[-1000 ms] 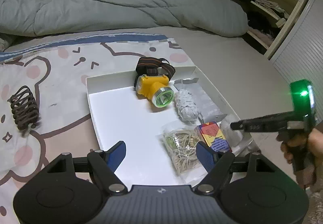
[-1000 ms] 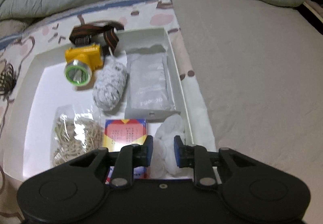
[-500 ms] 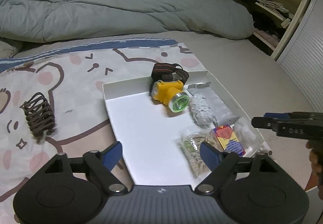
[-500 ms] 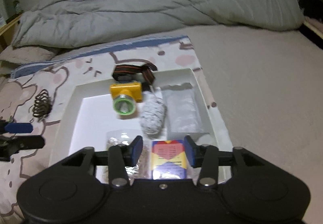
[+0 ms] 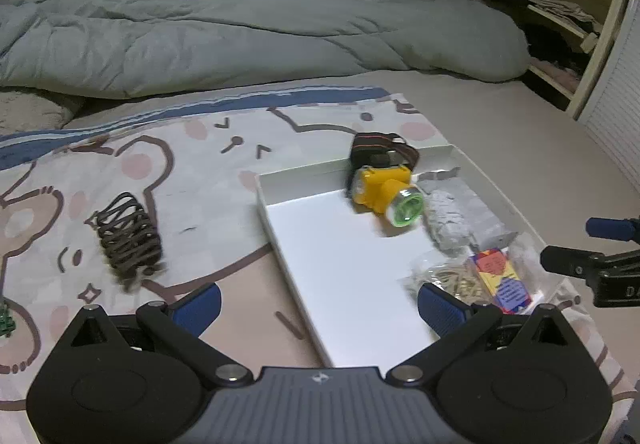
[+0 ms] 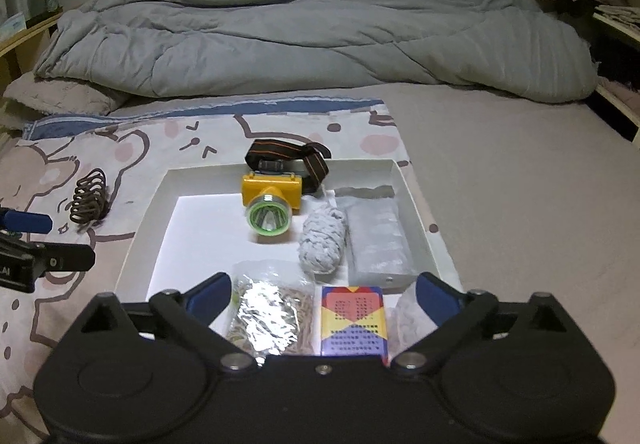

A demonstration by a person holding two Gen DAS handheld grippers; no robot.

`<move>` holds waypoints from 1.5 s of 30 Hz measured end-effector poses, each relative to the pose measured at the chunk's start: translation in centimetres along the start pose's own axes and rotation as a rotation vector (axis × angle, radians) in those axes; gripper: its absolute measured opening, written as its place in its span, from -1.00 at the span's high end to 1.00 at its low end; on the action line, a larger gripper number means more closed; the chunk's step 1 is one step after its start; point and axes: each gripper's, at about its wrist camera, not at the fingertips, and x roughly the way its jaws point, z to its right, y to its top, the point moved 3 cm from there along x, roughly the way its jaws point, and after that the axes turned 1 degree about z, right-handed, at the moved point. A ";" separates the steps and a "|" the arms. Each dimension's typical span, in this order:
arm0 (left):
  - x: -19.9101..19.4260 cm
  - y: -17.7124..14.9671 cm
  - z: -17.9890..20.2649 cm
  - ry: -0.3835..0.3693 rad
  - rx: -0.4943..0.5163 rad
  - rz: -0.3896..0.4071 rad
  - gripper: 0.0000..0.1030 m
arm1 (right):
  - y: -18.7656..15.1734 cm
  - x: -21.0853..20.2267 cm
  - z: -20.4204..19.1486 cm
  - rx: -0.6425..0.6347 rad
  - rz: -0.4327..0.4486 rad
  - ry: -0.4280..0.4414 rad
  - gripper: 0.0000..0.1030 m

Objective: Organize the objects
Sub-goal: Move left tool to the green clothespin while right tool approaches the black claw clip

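Mostly done: headlamp (image 6: 272,200), bands (image 6: 268,316), box (image 6: 353,320) in tray (image 6: 148,212); coil (image 5: 129,238) left outside at nine o'clock. Both grippers (image 5: 318,302) (image 6: 323,294) spread wide, empty.

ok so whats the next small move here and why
Probably swing the open left gripper toward the brown coiled hair tie: it lies on the blanket outside the white tray, which holds the other items, and both grippers are empty.

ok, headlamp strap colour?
Black with orange stripes on the yellow headlamp's elastic strap; clearest in the right wrist view.
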 end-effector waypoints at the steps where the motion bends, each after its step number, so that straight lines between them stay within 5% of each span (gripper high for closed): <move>1: -0.1 0.0 -0.2 0.006 -0.001 0.001 -1.00 | 0.1 0.0 -0.3 -0.004 0.002 0.004 -1.00; 10: -1.5 0.2 -3.5 0.063 -0.032 0.032 -1.00 | 1.3 0.9 -2.8 -0.025 0.018 0.031 -1.00; 33: -6.1 -0.2 -19.1 0.296 -0.235 0.107 -1.00 | 6.4 6.1 -13.6 -0.052 0.046 0.129 -1.00; 45: -6.5 -1.1 -24.5 0.392 -0.239 0.124 -1.00 | 7.2 9.0 -19.8 -0.086 0.058 0.200 -1.00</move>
